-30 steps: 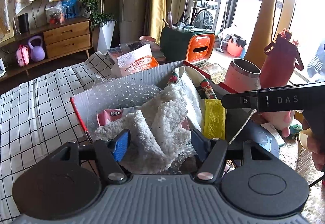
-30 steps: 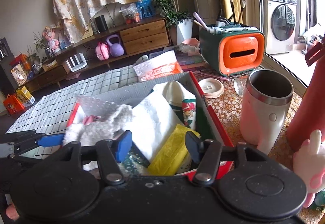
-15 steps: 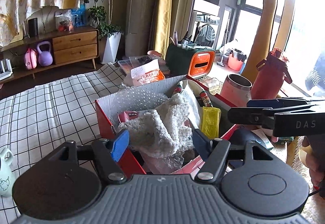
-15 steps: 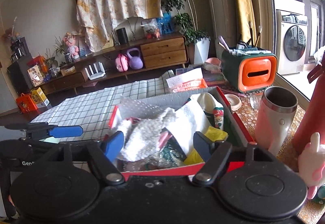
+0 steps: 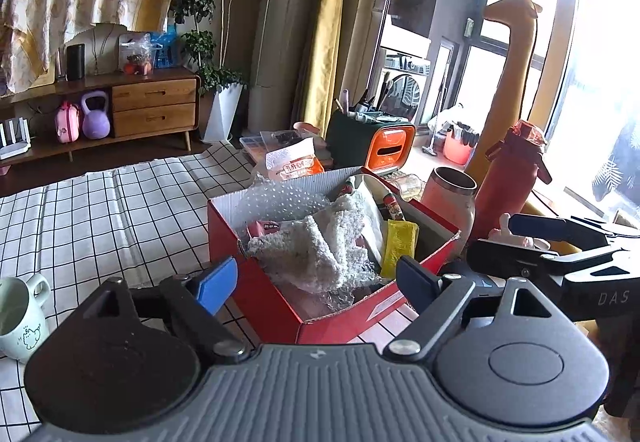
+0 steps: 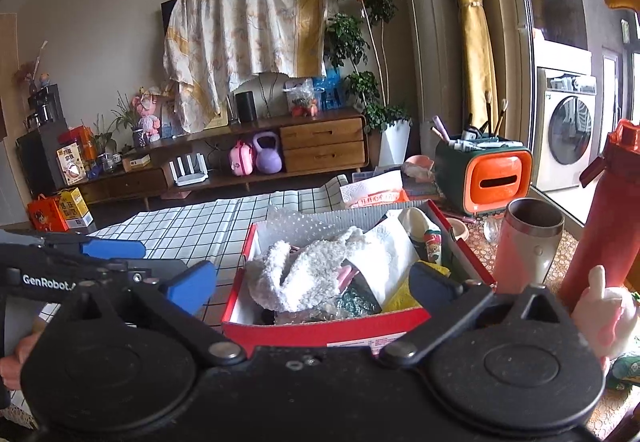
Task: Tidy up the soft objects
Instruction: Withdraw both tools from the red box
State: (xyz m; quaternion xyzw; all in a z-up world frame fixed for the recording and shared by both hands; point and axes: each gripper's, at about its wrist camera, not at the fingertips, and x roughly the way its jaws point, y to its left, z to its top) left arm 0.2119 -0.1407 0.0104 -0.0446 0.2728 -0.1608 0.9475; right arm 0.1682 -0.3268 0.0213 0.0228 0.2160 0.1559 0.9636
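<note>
Checked tablecloth (image 5: 100, 209), white with black lines, covers the left part of the table; a patterned mat (image 6: 560, 254) covers the right part. Where the two meet stands a red cardboard box (image 5: 280, 306), open at the top. Inside it, a fluffy white towel (image 5: 316, 246) lies crumpled near the box's front edge, over bubble wrap (image 5: 280, 197) that rises against the back wall. A yellow cloth (image 5: 398, 246) stands folded at the box's right wall, with white paper (image 6: 394, 250) between it and the towel.

Right of the box, on the mat, stand a pink steel tumbler (image 5: 452, 197) and a tall red bottle (image 5: 510, 177). A pale green mug (image 5: 20, 318) sits at the tablecloth's left edge.

Both tongs hover in front of the box, clear of it. The left gripper (image 5: 316, 282) has its jaws apart and opening, nothing clamped between them. The right gripper (image 6: 312, 286) likewise has its jaws wide and opening, gripping nothing.
</note>
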